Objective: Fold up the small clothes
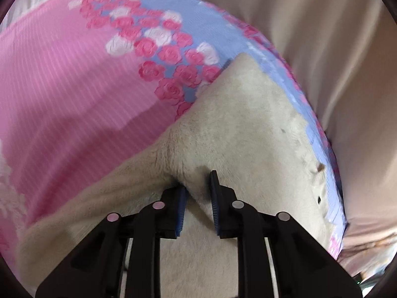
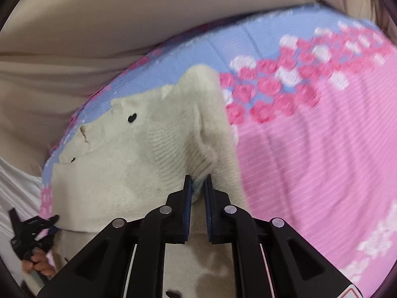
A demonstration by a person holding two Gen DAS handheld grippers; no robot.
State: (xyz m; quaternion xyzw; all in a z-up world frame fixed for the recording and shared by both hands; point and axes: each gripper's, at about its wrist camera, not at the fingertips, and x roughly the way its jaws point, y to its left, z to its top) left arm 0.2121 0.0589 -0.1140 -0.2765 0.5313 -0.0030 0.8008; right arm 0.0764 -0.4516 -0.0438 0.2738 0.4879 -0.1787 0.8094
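Observation:
A small cream knitted sweater (image 1: 238, 124) lies on a pink and blue rose-patterned bedspread (image 1: 69, 79). My left gripper (image 1: 197, 183) points down at it, and a bunched fold of the knit fills the narrow gap between its blue pads. In the right wrist view the sweater (image 2: 139, 154) shows small black heart buttons and a ragged front edge. My right gripper (image 2: 197, 178) has the ribbed hem pinched between its pads. The left gripper (image 2: 32, 226) also appears at the lower left edge of the sweater, held by a hand (image 2: 37, 265).
The bedspread (image 2: 322, 149) stretches wide to the right of the sweater. Beige cloth (image 2: 124, 12) lies beyond the bedspread's blue edge, and the same beige cloth (image 1: 335, 49) shows in the left wrist view. White fabric (image 2: 17, 188) sits at the far left.

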